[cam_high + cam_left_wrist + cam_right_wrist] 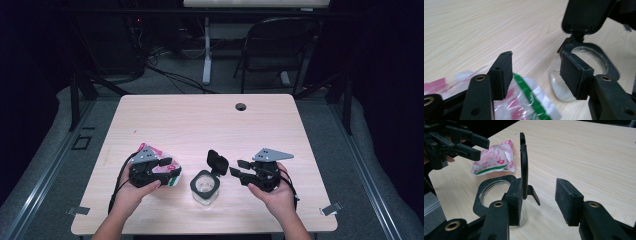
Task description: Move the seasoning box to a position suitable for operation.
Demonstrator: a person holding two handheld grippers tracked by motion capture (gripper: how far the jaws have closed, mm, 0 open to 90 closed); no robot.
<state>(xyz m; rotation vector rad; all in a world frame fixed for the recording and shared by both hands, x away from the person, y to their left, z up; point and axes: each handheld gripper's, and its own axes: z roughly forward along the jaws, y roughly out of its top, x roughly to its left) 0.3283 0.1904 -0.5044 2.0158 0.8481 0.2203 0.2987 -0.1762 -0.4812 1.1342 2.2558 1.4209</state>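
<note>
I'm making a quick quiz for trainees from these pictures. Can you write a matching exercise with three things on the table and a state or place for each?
Things:
1. jar
2. lid
3. packet

States or places:
A. flipped up on its hinge, standing upright
B. crinkled, red, white and green, lying flat by the left gripper
C. clear, standing open in the middle of the table

Pairs: 1-C, 2-A, 3-B
</note>
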